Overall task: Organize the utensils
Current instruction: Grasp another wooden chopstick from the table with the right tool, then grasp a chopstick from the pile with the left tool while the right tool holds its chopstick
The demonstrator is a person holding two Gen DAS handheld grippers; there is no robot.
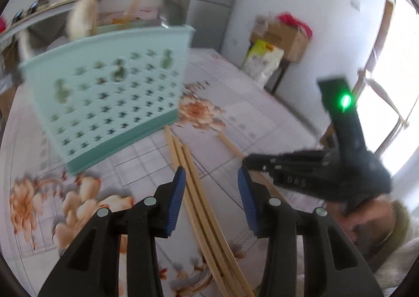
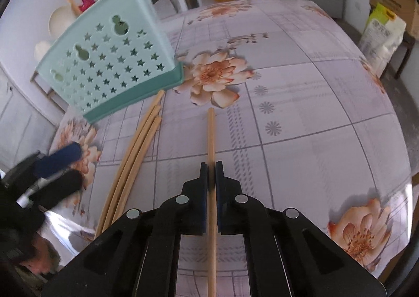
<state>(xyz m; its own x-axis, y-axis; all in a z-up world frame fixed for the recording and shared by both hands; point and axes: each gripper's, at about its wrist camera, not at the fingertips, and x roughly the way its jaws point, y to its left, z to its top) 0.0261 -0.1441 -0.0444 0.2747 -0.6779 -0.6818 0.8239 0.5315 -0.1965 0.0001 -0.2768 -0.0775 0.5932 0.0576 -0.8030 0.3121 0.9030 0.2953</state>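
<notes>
One long thin wooden chopstick [image 2: 211, 137] lies on the bench [image 2: 301, 103] with the flowery cloth, out in the middle, and the right tongs [image 2: 211, 166] are squeezed shut on it. So the step in hand looks like picking up this one stick. Next it likely needs a lift, then a tip so one end goes down into the pale green plastic basket with star holes [image 2: 112, 61], which stands near the far left corner. Three more wooden sticks [image 2: 136, 150] lie side by side just beside the basket's foot. The left tongs [image 1: 211, 179] are partly open above them and hold nothing. Some sticks and white things [image 1: 78, 22] poke out of the basket top, too blurry to name.
</notes>
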